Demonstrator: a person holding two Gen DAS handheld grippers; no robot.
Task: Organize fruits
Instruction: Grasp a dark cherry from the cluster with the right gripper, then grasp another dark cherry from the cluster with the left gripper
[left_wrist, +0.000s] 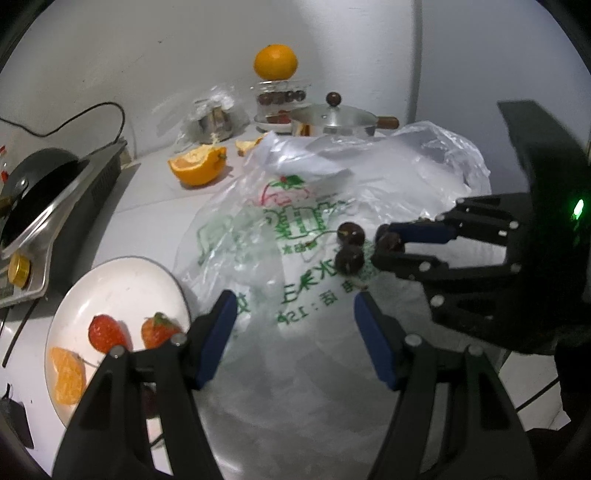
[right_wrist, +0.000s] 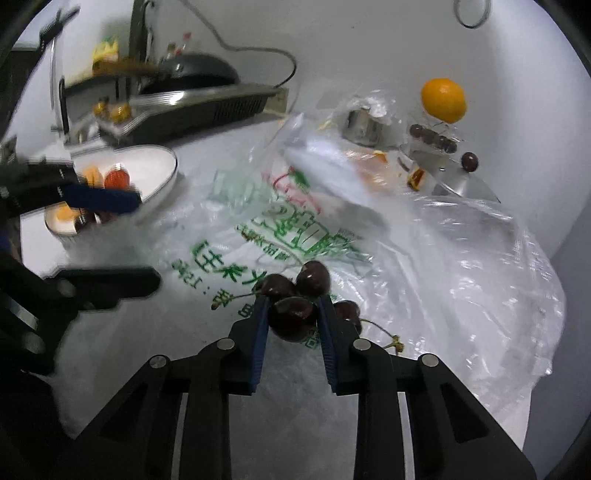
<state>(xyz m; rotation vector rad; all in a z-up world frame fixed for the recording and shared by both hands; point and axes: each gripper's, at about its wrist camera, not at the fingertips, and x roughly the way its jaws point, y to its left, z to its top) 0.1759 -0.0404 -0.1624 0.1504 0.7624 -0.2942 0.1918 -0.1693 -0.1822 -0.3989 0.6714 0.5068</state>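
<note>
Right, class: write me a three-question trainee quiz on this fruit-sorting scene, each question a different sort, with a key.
1. True or false: the right hand-held gripper is shut on a cherry.
2. What lies under the loose cherries? A) plastic bag B) pan C) plate
3. Fill in: the white plate holds orange pieces and two ____.

Key: 1 true; 2 A, the plastic bag; 3 strawberries.

Plain white wall (left_wrist: 147, 55) behind, corner seam at right. White tabletop (left_wrist: 147, 192), dim cool light. Steel stove (left_wrist: 55, 206) at left, black cable (left_wrist: 92, 114) trailing.
</note>
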